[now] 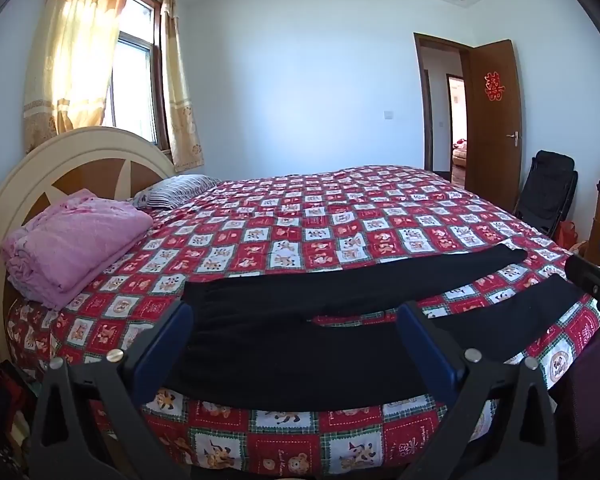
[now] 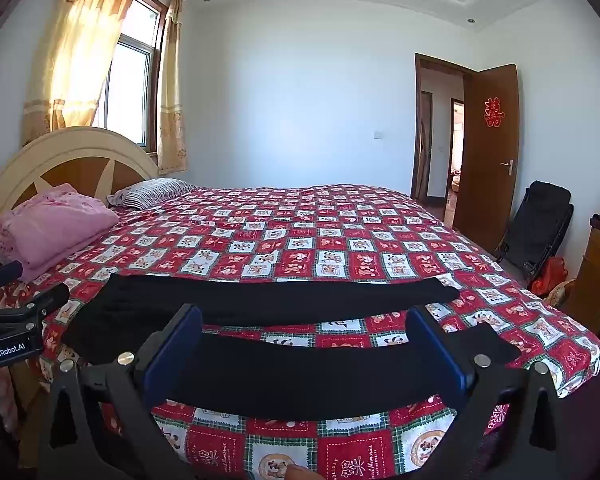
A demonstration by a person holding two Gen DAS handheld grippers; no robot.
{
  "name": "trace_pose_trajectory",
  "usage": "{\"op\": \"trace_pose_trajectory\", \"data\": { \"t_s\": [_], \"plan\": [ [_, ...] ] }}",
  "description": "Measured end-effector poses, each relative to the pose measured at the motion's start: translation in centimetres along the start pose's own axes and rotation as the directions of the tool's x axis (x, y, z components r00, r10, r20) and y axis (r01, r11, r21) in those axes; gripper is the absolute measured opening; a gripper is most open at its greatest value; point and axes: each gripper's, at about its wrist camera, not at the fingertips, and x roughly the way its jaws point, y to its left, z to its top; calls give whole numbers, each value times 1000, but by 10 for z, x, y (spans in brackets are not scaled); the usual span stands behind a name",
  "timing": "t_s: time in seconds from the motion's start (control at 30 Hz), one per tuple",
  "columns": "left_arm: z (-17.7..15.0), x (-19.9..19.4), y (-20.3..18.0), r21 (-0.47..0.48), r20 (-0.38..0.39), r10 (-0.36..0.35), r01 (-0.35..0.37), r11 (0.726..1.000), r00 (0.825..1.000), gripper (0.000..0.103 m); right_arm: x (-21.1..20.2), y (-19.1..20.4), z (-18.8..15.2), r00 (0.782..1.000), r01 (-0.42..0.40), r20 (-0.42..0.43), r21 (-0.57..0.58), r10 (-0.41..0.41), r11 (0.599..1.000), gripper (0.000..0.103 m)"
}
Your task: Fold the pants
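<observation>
Black pants [image 1: 300, 344] lie spread flat near the front edge of the bed, waistband to the left and both legs running right, parted in a narrow V. In the right wrist view the same pants [image 2: 284, 372] show their near leg across the lower middle. My left gripper [image 1: 296, 344] hovers in front of the waist end, blue fingers [image 1: 164, 344] wide apart, nothing between them. My right gripper [image 2: 304, 344] hangs open before the near leg, touching no cloth. Each gripper's black body shows at the edge of the other's view.
The bed wears a red, white and green patchwork quilt [image 1: 300, 220]. A folded pink blanket [image 1: 72, 240] and a striped pillow [image 1: 176, 192] lie by the headboard at the left. A black folding chair [image 1: 548, 188] and a wooden cabinet [image 2: 596, 280] stand right, beside an open door.
</observation>
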Motion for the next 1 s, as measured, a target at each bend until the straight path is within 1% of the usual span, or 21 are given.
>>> {"op": "trace_pose_trajectory", "data": {
  "t_s": [0.13,0.27,0.4,0.43,0.5,0.63,0.9,1.0],
  "plan": [
    [0,0,-1,1,-2,1,-1,1000,1000,103,0,0,0,1000,-2,5,1,2,1000,102],
    [-6,5,-1,1,-1,4,-4,1000,1000,103,0,1,-1,1000,-5,5,-2,5,1000,102],
    [-6,3,-1,-1,2,3,-3,1000,1000,103,-8,8,1,1000,-7,8,-4,7,1000,102],
    [-6,3,0,-2,2,3,-3,1000,1000,103,0,6,3,1000,-2,-2,2,2,1000,102],
    [-7,4,1,-4,2,4,-4,1000,1000,103,0,7,4,1000,-1,-4,2,1,1000,102],
    [-6,4,4,-7,2,2,-2,1000,1000,103,3,-4,-6,1000,-1,-3,0,1,1000,102],
    [-9,5,9,-24,-2,8,-8,1000,1000,103,4,-1,-3,1000,1,-7,0,-1,1000,102],
    [-8,5,8,-22,-2,9,-9,1000,1000,103,7,-5,-11,1000,0,-7,-2,0,1000,102]
  ]
}}
